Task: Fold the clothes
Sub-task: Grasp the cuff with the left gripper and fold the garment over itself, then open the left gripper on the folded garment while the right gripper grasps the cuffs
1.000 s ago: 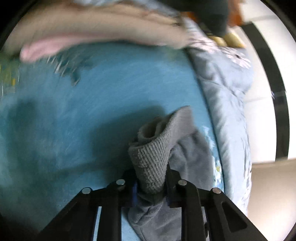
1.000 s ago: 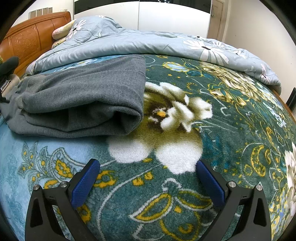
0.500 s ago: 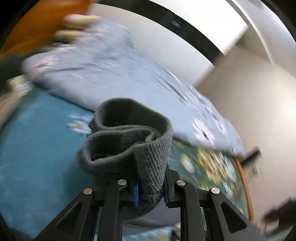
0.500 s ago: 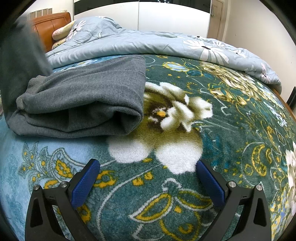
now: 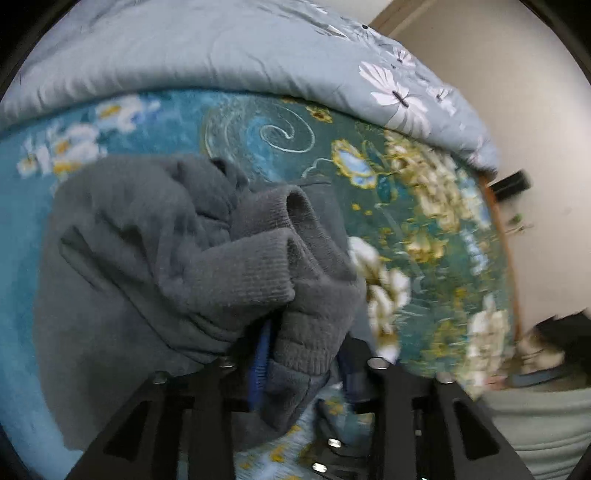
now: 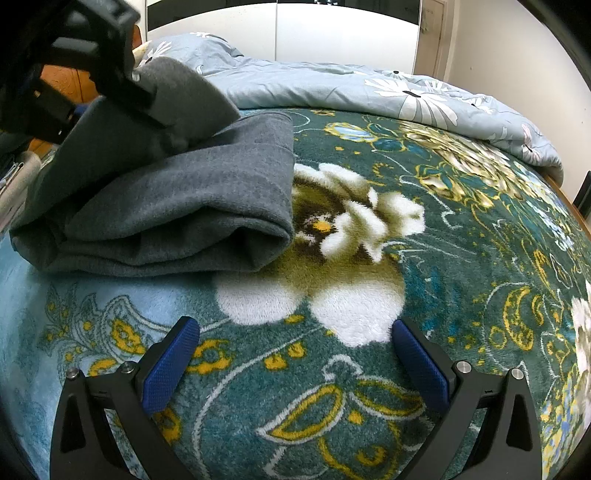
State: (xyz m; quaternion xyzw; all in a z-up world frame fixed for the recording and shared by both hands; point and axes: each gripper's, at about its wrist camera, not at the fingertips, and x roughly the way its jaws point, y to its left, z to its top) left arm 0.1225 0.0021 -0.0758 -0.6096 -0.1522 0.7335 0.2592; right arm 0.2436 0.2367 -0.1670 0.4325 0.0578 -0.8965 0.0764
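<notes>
the grey sweater (image 6: 177,192) is soft matt knit cloth with a ribbed cuff (image 5: 255,269). the floral blanket (image 6: 369,295) looks thick and fuzzy. the quilt (image 6: 332,88) is smooth cloth. the right gripper (image 6: 295,354) is matt black plastic with textured blue pads.

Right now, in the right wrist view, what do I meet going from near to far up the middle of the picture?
right gripper → flowered green blanket → pale blue quilt → white wardrobe doors
</notes>
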